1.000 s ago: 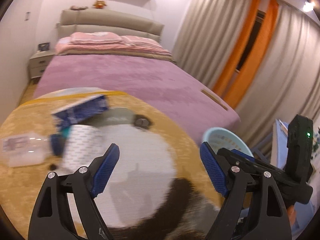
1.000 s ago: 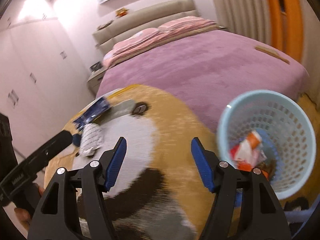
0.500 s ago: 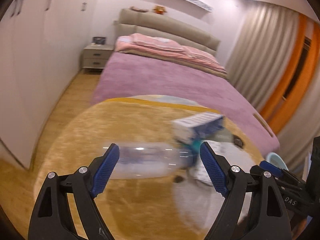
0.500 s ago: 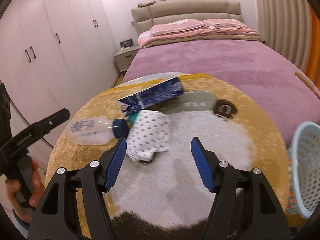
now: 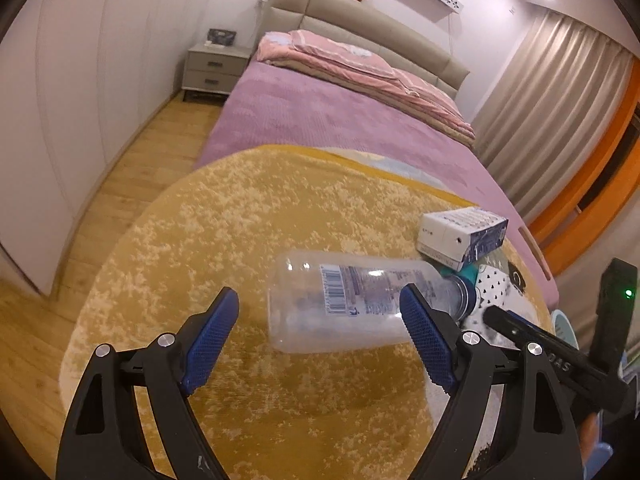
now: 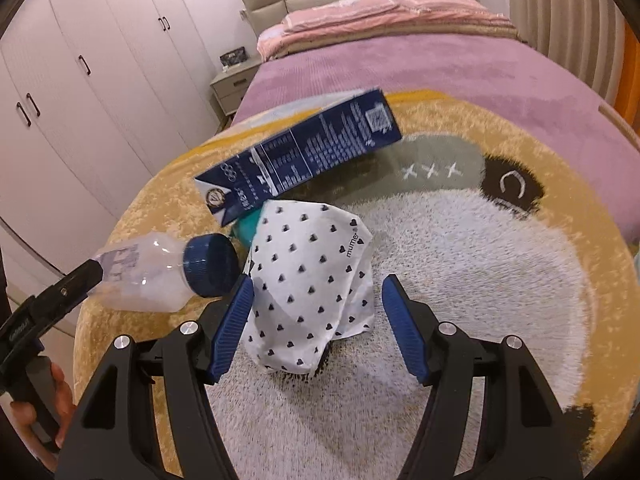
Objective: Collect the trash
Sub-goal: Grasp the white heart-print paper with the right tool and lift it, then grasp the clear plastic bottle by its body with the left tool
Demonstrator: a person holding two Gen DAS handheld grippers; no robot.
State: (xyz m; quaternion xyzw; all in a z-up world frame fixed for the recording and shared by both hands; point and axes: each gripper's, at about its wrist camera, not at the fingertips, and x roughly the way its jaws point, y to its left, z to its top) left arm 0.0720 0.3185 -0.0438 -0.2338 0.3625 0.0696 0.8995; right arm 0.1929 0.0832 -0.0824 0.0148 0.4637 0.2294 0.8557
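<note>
Here's the trash, all bunched together on the round yellow rug [image 5: 248, 216] at the foot of the purple bed [image 5: 320, 120]: a clear plastic bottle [image 5: 352, 304] lying on its side, barcode label facing up, dark blue cap [image 6: 210, 265] screwed on and pointing toward the rest of the pile. Just beside the cap sits a crumpled white wrapper [image 6: 308, 280] dotted with little black hearts, lying on the rug's white patch. Behind both, a long blue-and-white carton [image 6: 304, 156] lies tilted, one end propped up over something teal [image 6: 248, 230] that is mostly hidden. Now the left hand-held gripper [image 5: 320, 340]: blue pads spread wide, nothing clamped, hanging just short of the bottle with the bottle's body framed between the two fingers; whether a pad brushes the plastic cannot be told from this angle. Over to the right hand-held gripper [image 6: 316, 324]: jaws also parted, empty, straddling the near end of the heart-print wrapper, pads standing to either side of it without pressing on it. A hand [image 6: 44, 408] grips the left tool's handle at the edge of the right wrist view.
</note>
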